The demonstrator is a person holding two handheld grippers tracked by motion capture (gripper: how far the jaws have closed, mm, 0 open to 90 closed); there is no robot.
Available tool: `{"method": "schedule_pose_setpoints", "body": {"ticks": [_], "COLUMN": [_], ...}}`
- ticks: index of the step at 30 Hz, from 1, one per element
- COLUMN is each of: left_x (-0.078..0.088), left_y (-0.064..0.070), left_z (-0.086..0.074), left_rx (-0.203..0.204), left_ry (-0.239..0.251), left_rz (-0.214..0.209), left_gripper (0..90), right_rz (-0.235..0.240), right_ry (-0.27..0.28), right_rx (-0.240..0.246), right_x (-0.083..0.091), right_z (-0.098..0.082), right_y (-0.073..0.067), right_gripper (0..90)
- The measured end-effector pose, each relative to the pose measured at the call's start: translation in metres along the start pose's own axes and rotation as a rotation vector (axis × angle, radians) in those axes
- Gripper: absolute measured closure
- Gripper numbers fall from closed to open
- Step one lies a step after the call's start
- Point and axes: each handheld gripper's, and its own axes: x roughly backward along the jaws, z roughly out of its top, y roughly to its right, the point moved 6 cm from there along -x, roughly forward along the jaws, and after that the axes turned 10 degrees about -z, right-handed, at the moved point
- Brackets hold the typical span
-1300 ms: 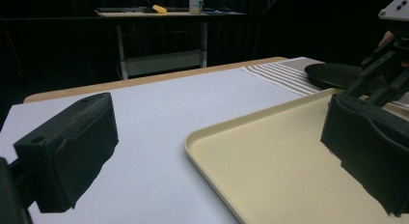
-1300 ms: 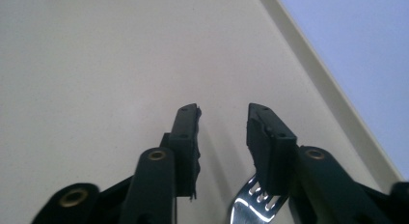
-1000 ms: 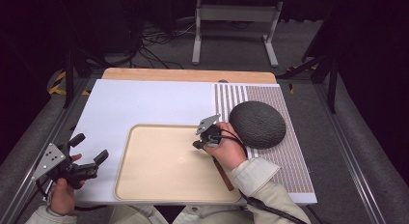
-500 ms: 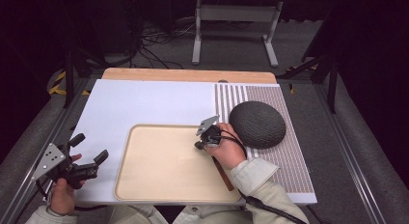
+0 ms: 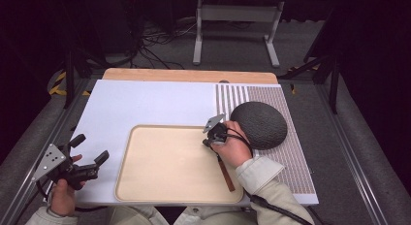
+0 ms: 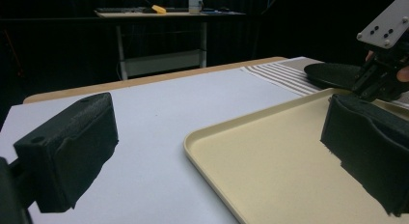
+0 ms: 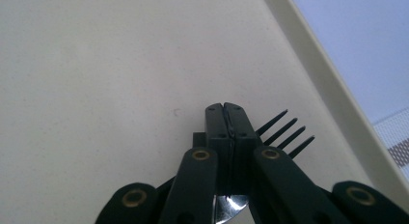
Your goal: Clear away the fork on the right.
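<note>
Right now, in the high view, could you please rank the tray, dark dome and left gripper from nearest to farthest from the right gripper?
1. tray, directly under the right gripper.
2. dark dome, just to its right.
3. left gripper, far left.

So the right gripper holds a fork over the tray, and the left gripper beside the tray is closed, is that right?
Not quite: the left gripper is open, not closed. The left gripper view shows its fingers wide apart with nothing between them. The right gripper does hold the fork over the tray.
</note>
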Motion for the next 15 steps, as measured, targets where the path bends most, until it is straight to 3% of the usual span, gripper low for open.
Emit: {"method": "schedule_pose_setpoints", "body": {"ticks": [15], "left_x": [0.000], "left_y": [0.000], "left_z": [0.000], "left_rx": [0.000], "left_ry": [0.001], "left_rz": [0.002], "left_gripper": [0.1], "right_rz": [-0.051], "right_ry": [-0.025], "right_rx": [-0.072], "right_x": [0.007], "right_z": [-0.017], "right_y": [0.021], "right_gripper": [89.7]}}
